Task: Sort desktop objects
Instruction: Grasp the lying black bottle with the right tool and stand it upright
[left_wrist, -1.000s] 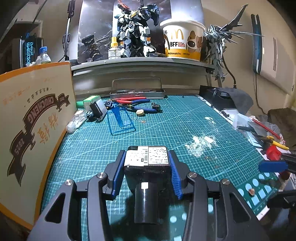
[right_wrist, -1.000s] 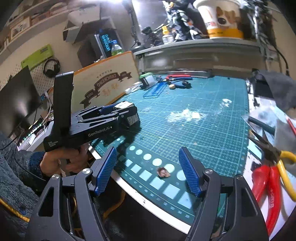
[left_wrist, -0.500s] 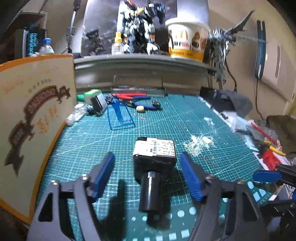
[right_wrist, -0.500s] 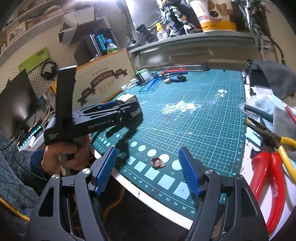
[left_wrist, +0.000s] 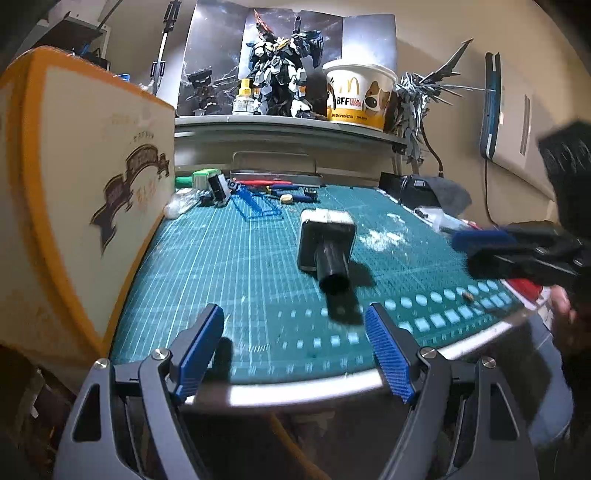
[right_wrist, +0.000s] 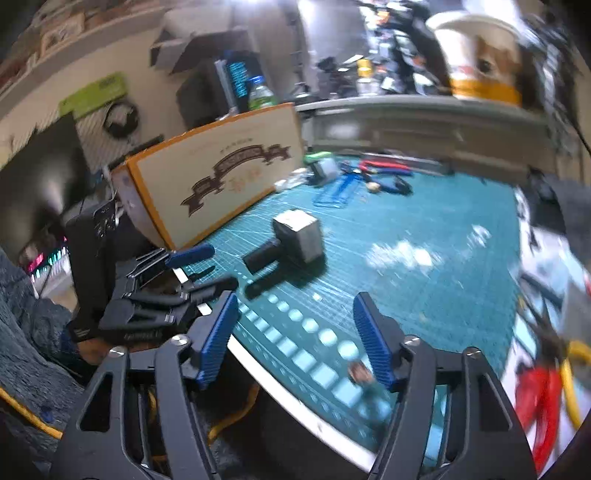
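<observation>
The left claw (left_wrist: 295, 347) is released, jaws spread, nothing between them. The black adapter block (left_wrist: 327, 242) lies free on the green cutting mat (left_wrist: 229, 258) on the desk, beside the cardboard box (left_wrist: 85, 192). The right claw (right_wrist: 293, 338) is closing, empty, above the mat's near edge.

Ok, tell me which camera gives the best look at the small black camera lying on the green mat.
The left wrist view. There the small black camera lies near mid-frame, fairly sharp, its lens barrel pointing toward the viewer and its white-labelled top visible. The right wrist view shows it from the side, smeared by motion blur, so only its boxy body and barrel read.
</observation>
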